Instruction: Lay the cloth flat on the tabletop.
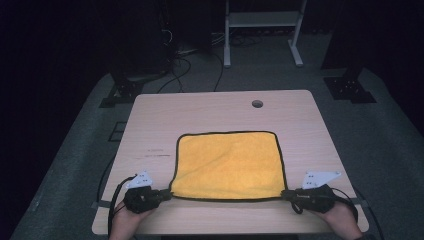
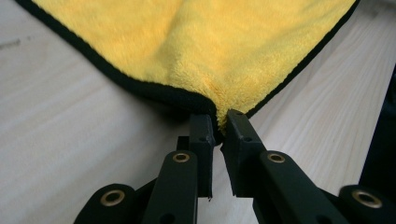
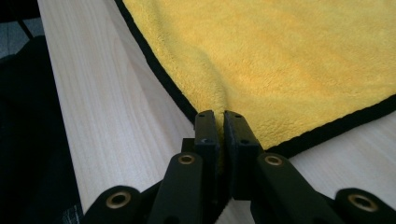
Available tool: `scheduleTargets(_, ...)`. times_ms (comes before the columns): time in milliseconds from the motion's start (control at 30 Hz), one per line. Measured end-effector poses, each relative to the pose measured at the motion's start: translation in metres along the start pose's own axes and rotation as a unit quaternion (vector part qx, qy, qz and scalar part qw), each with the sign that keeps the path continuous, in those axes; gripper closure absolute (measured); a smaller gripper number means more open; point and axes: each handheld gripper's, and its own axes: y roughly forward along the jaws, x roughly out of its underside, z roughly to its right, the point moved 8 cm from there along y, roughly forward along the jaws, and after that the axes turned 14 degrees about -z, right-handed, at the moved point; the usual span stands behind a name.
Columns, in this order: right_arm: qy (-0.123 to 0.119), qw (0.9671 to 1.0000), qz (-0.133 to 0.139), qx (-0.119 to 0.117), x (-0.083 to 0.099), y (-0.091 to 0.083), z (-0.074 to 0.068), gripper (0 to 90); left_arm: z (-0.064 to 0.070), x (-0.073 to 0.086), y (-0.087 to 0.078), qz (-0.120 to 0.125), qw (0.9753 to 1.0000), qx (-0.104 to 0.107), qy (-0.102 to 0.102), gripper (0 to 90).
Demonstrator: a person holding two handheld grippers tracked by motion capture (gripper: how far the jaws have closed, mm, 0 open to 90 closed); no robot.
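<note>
High view, scene: a pale wooden table [image 1: 150, 125] carries a yellow cloth [image 1: 227, 162] with a black hem, spread flat and roughly square, lying nearer the table's near edge than its far edge.
Cloth position: its near hem runs close along the table's near edge; its far hem sits about midway across the tabletop; a strip of bare wood shows on either side.
Left gripper: the left gripper [image 1: 167, 193] is at the cloth's near left corner, held low over the table's near edge by the person's hand.
Left jaws: in the left gripper view the left gripper's two black jaws are drawn in narrow on the corner of the cloth [image 2: 201, 51], the hem bunched and lifted into a small peak between the tips; a thin gap stays between the lower parts of the jaws.
Right gripper: the right gripper [image 1: 285, 193] is at the cloth's near right corner, level with the other one along the near edge.
Right jaws: in the right gripper view the jaws are pressed almost together on the corner, with a ridge of yellow pile [image 3: 212, 93] rising just ahead of the tips.
Cloth lie: between the two corners the near hem looks taut and straight, though the high view is too small to be sure.
Other: a round hole [image 1: 257, 104] is cut in the tabletop near its far edge, well apart from the cloth.
</note>
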Motion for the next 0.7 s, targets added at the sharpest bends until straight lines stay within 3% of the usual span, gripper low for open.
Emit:
scheduleTargets(267, -0.013, 0.9993, -0.034, -0.008, 0.009, 0.009, -0.012, 83.1, 0.004, 0.016, 0.009, -0.050, 0.9987, -0.011, 0.000, 81.3)
scheduleTargets(467, -0.015, 0.9981, -0.056, -0.021, 0.019, 0.014, -0.020, 82.7, 0.011, 0.024, 0.009, -0.060, 0.9982, -0.003, -0.007, 81.2)
scheduleTargets(700, -0.015, 0.9974, -0.064, -0.028, 0.024, 0.014, -0.023, 82.5, 0.022, 0.032, 0.007, -0.061, 0.9980, 0.010, -0.012, 81.0)
